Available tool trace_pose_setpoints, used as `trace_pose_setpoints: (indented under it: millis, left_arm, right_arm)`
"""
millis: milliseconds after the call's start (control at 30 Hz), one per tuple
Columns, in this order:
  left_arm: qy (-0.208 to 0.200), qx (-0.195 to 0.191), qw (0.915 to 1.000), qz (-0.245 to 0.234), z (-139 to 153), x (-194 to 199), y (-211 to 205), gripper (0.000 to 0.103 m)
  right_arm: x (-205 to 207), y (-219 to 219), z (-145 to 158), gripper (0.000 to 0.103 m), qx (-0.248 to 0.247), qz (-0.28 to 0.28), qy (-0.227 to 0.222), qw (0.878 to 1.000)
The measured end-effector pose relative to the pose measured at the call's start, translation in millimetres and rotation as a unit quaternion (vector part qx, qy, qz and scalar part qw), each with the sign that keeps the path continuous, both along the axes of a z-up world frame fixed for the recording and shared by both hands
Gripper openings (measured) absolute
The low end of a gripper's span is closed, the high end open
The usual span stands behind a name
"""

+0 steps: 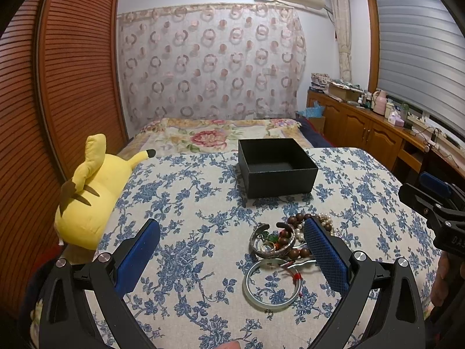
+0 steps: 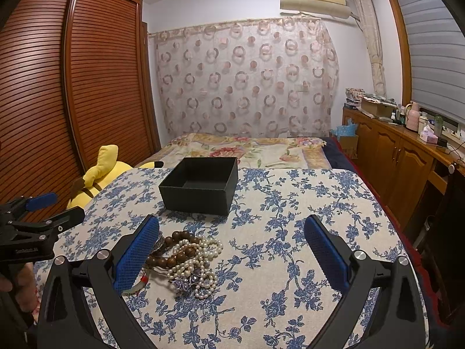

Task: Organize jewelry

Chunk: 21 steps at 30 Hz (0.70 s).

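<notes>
An open black box [image 1: 276,168] [image 2: 200,186] stands empty on the blue-flowered cloth. In front of it lies a heap of jewelry [image 1: 287,238]: a pale green bangle [image 1: 273,283], silver cuffs [image 1: 271,242], brown wooden beads [image 2: 177,257] and pearl strands [image 2: 197,264]. My left gripper [image 1: 232,232] is open above the cloth, its right finger beside the heap. My right gripper [image 2: 232,232] is open too, its left finger covering the heap's left edge. Each gripper shows at the side of the other's view, the left gripper [image 2: 43,209] and the right gripper [image 1: 436,195].
A yellow plush toy [image 1: 90,200] lies at the cloth's left edge beside a brown slatted wardrobe [image 2: 58,93]. A flowered bed [image 2: 250,151] stretches behind the box. Wooden cabinets [image 2: 401,157] with bottles and boxes line the right wall.
</notes>
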<state>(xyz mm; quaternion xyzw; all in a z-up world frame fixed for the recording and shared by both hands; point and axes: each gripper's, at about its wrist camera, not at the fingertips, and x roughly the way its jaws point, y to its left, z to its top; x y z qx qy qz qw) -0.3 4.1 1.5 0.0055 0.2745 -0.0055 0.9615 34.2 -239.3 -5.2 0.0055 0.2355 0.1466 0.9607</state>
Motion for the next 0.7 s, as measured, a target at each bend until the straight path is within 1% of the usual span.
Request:
trace_pose_setpoints:
  millis: [367,400,700]
  left_arm:
    - [0.000,0.000,1.0000,-0.003,-2.1,-2.3,-3.8,0.095]
    - [0.001,0.000,1.0000,-0.003,-6.7,2.4,-5.3,0.095]
    - [0.000,-0.001,1.0000,-0.004,-5.7,1.1,-7.3,0.095]
  right_arm:
    - [0.9,-0.2,0.2,0.101,0.000,0.000,0.000,1.000]
    - [0.5,0.0,0.1,0.101,0.000,0.000,0.000,1.000]
    - [1.1,0.5,-0.3,0.101,-0.001,0.000,-0.001,1.000]
